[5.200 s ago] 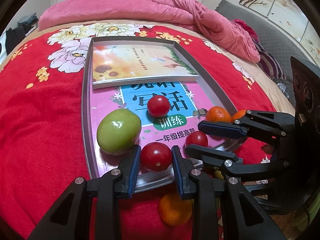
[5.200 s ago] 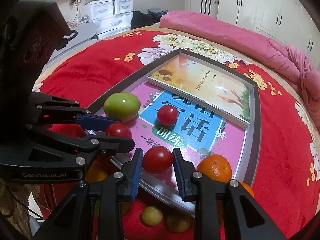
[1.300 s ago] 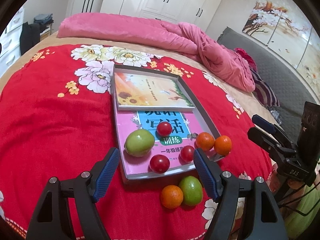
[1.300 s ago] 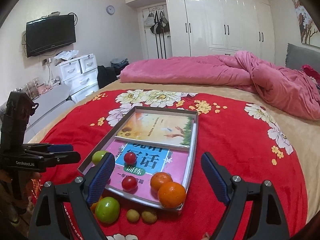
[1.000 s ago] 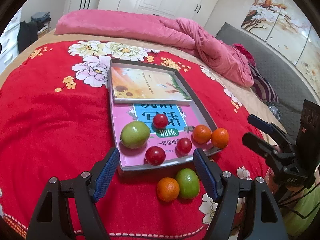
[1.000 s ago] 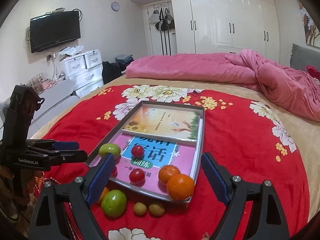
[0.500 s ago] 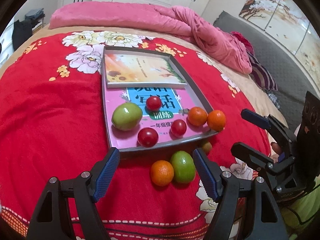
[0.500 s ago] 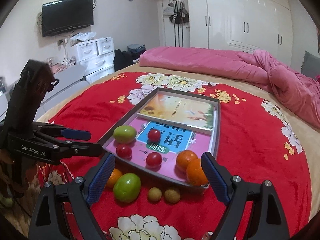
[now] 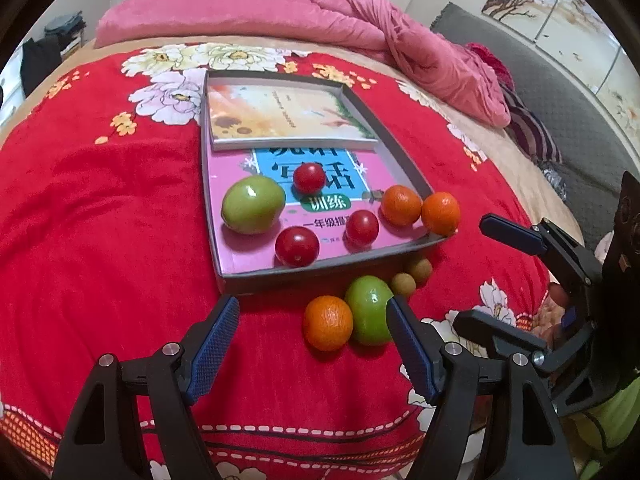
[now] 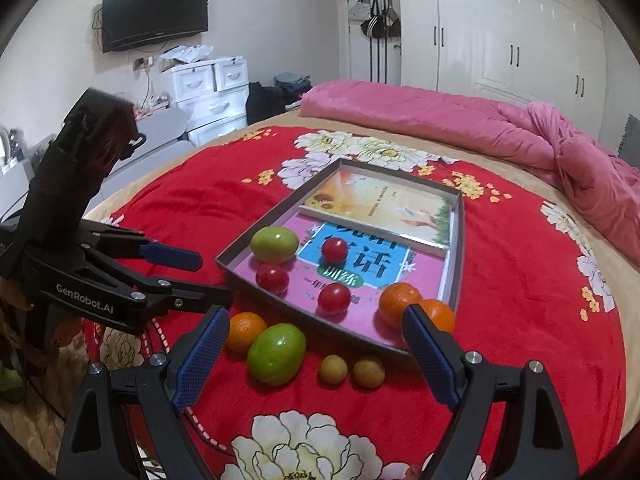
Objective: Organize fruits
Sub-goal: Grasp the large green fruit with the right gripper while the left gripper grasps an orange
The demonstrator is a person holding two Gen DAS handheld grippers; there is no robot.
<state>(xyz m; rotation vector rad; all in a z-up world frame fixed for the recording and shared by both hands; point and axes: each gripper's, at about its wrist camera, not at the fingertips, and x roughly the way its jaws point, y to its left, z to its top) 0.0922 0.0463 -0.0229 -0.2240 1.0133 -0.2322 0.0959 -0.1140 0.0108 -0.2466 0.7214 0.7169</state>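
A grey tray [image 9: 332,266] on the red bedspread holds a green fruit [image 9: 253,204], three red tomatoes [image 9: 297,246] and an orange [image 9: 400,205]. Another orange [image 9: 440,214] leans at the tray's near right corner. In front of the tray lie an orange [image 9: 327,322], a green fruit [image 9: 370,308] and two small tan fruits [image 9: 403,284]. My left gripper [image 9: 312,308] hangs open above that loose orange and green fruit, holding nothing. My right gripper [image 10: 316,314] is open and empty over the tray's front edge, with the loose green fruit [image 10: 276,354] and tan fruits [image 10: 333,369] below it.
Two books [image 9: 288,112] lie in the tray under and behind the fruit. A pink duvet [image 10: 440,120] is bunched at the bed's far side. White drawers [image 10: 208,88] stand beyond the left edge. Each gripper reaches into the other's view from the side.
Both grippers stood narrow around tomatoes in the tray seconds ago; they are now drawn back and wide. Over the last second both views tipped down, bringing the loose fruit closer.
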